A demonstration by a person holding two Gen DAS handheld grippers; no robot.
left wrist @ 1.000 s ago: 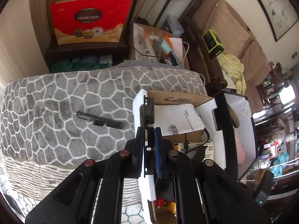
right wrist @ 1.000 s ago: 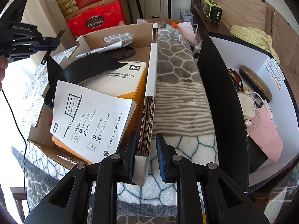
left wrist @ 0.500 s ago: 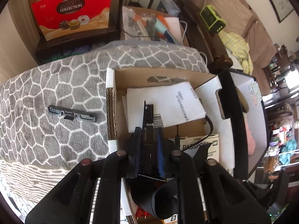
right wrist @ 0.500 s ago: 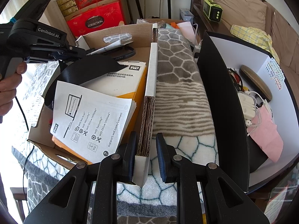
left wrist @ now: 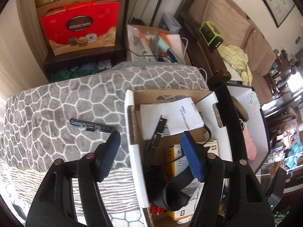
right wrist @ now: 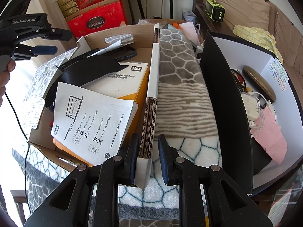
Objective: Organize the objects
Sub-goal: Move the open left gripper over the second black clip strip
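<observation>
A cardboard box sits on the patterned blanket. It holds papers, a yellow WD box, a black strap and a thin black plastic strip. My left gripper is open and empty above the box's left wall; it also shows at the left of the right wrist view. A second black strip lies on the blanket left of the box. My right gripper straddles the box's right wall, with a gap on the right side.
A black-and-white box with cables, a pink pouch and a glasses case stands to the right. Red gift boxes and a cluttered carton stand behind the blanket. A sofa with a green device is at the right.
My left gripper has opened and let go of the black plastic strip, which now lies inside the cardboard box. My right gripper's fingers have spread a little around the box wall.
</observation>
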